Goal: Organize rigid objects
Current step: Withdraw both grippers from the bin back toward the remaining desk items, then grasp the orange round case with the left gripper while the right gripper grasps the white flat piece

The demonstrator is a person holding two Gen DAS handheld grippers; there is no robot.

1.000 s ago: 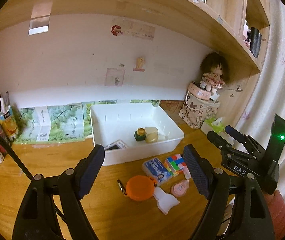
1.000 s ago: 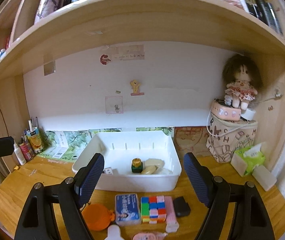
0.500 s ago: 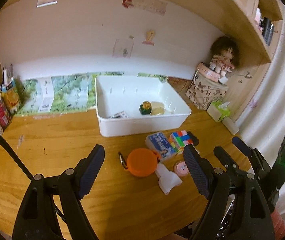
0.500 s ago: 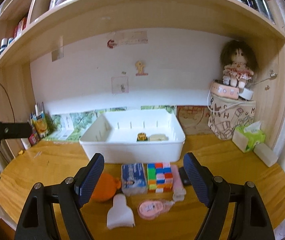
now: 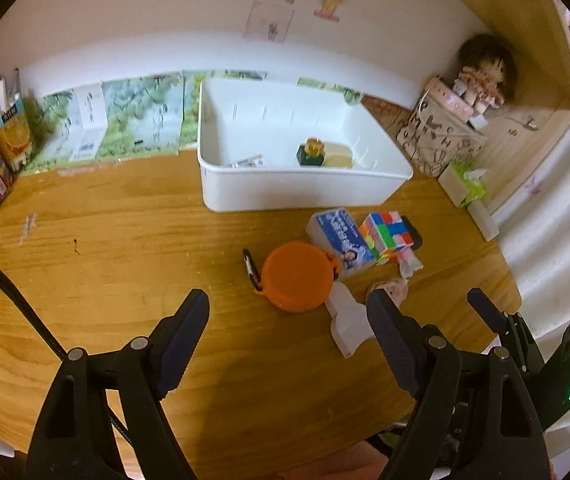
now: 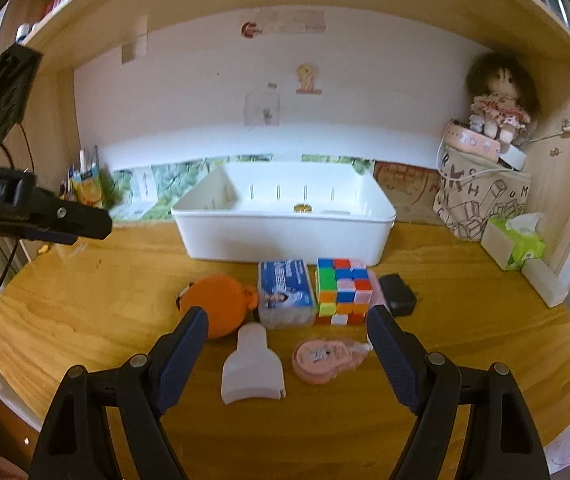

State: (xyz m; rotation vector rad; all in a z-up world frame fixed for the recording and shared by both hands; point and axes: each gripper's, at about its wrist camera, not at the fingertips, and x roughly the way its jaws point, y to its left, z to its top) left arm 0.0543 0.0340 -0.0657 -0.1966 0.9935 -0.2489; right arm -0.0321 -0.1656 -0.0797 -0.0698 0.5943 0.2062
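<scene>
Both claws are open and empty above the wooden table (image 6: 85,300). The left claw (image 5: 287,344) hangs over bare wood with its jaws spread wide; the orange round case (image 5: 297,276) lies just ahead of it, a small carabiner clip (image 5: 251,266) at the case's left edge. The right claw (image 6: 287,344) is likewise spread — between its fingers, on the table, lie a white flat-necked piece (image 6: 253,368) and a pink tape dispenser (image 6: 323,358), neither one touched by the pads. Beyond these, in a row in front of the white bin (image 6: 285,236): the orange case, a blue-and-white box (image 6: 285,292), a multicoloured puzzle cube (image 6: 343,290) and a small black item (image 6: 397,294) at the right. The box and the cube sit touching or nearly so. The bin stands at the back of the table near the wall and holds a green bottle with a gold cap (image 5: 313,152), a pale yellowish piece (image 5: 339,156) beside it, and a small printed card or packet (image 5: 249,161) — too small to read. A doll (image 6: 495,100) sits on a patterned bag (image 6: 481,196) at the far right, a tissue box (image 6: 515,240) in front.
</scene>
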